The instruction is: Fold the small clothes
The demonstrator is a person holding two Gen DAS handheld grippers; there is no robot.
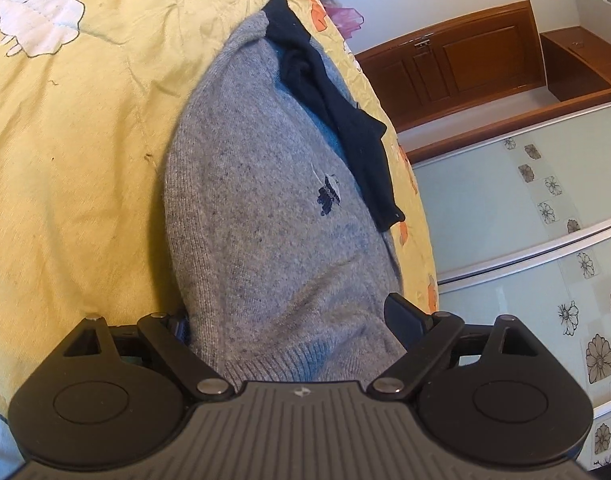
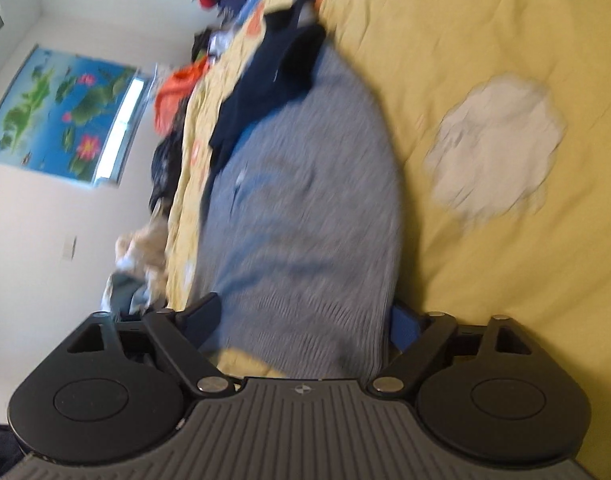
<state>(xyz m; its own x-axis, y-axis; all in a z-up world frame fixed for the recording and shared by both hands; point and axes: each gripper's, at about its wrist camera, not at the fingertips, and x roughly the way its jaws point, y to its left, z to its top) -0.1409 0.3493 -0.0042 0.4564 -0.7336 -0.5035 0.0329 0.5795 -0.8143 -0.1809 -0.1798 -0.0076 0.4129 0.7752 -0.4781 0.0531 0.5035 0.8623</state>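
A small grey knit sweater with a dark navy collar piece and a small navy emblem lies on a yellow bedsheet. My left gripper is open wide, its fingers either side of the ribbed hem, one black fingertip showing at the sweater's right edge. The right wrist view is motion-blurred. There the same sweater runs between the spread fingers of my right gripper, which is also open. Its navy part lies at the far end.
The sheet has white sheep prints. The bed edge runs along the sweater's side, with a wooden cabinet and flowered sliding doors beyond. Loose clothes are piled along the other bed edge, under a wall map.
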